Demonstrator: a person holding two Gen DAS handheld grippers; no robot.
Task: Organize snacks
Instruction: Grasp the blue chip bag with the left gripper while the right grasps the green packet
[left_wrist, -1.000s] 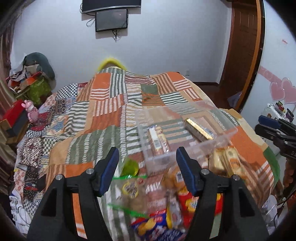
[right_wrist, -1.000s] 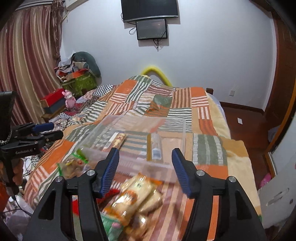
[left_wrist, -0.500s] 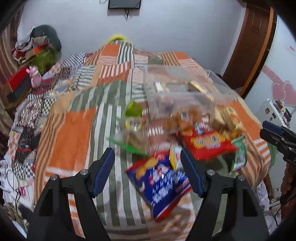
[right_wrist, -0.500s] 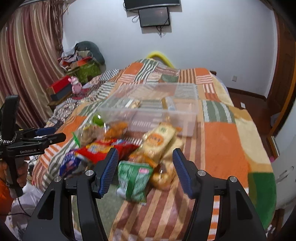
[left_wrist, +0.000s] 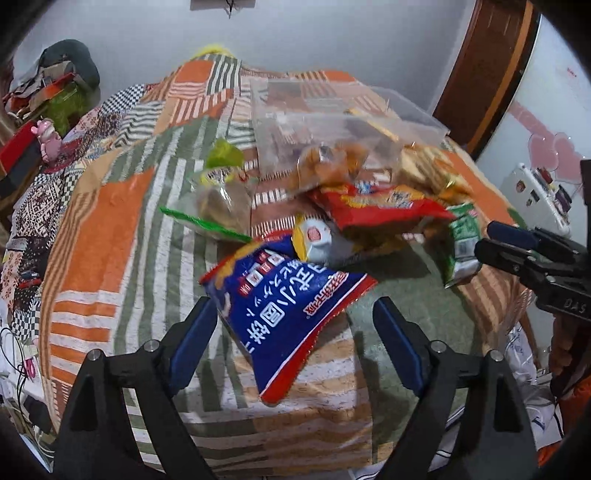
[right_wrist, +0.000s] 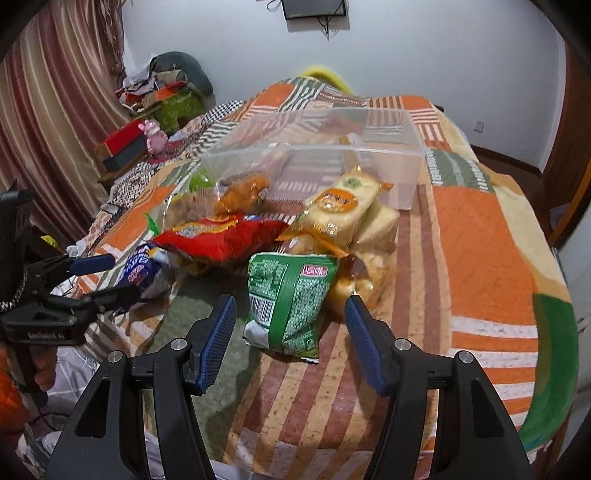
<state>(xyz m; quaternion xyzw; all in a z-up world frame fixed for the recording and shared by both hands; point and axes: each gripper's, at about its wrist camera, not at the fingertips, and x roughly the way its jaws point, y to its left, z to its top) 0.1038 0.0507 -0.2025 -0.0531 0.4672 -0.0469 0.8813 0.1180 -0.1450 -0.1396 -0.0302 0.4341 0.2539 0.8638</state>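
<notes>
Snack packets (right_wrist: 229, 236) are heaped on the bed (right_wrist: 480, 229) — left tool (left_wrist: 291, 325) opening over the blue bag (left_wrist: 280, 302), right tool (right_wrist: 290, 317) held apart, empty.

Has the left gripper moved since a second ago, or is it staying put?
Yes. The left gripper has come down and toward the near bed edge: the clear plastic box now lies farther ahead, and the blue snack bag sits between its opening jaws.

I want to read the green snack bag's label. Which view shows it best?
The right wrist view: the green snack bag lies whole and near. The left wrist view shows only a small part at the pile's edge.
</notes>
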